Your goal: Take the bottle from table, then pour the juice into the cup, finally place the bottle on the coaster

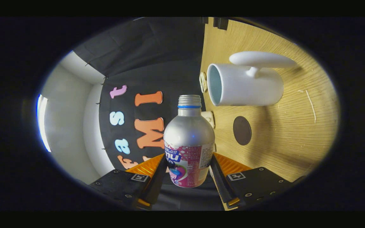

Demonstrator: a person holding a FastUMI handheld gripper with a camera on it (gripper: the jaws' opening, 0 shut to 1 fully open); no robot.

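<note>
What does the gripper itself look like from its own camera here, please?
The gripper has two flat black blocks studded with small screws, each bearing a square black-and-white marker. Ribbed orange panels sit ahead of the blocks, and thin blade-like fingers run forward from them.

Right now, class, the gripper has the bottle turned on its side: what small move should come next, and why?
Probably ease the bottle forward toward the cup. The gripper is shut on the bottle's labelled body, and the open neck sits short of the cup's rim and beside it, so tipping now would likely spill onto the table.
</note>
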